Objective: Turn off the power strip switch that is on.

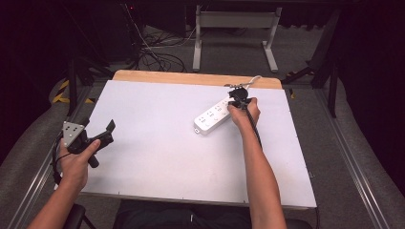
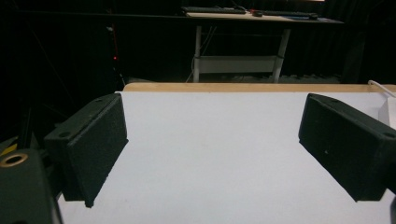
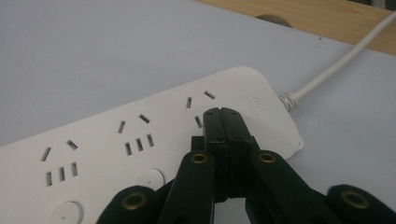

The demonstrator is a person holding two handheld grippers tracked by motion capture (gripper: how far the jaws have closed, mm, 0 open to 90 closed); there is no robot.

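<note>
Where the white surface point(image 1: 157, 157) nears its wooden far edge, a white strip point(image 1: 213, 116) lies at a slant, its cord point(image 1: 254, 79) running off over that edge. The right tongs point(image 1: 237, 98) sit at the strip's cord end, with the right hand point(image 1: 246, 114) just behind them. In the right gripper view those tongs point(image 3: 224, 113) are pressed together, jaws meeting with no gap and nothing between them, their tips over the last socket group of the strip point(image 3: 93, 149), near where the cord point(image 3: 336, 65) enters. Whether the tips touch the plastic or hover just above it I cannot tell. The strip's near end is cut off by that view's left edge, and the tongs' linkage covers part of its lower face.

The left tongs point(image 1: 107, 131) are well apart from the strip, at the surface's left edge, held in the left hand point(image 1: 74, 162). In the left gripper view they point(image 2: 212, 149) stand wide, bare surface point(image 2: 210, 140) between the jaws. A sliver of white past the right jaw may be the strip; too little shows to be sure.
</note>
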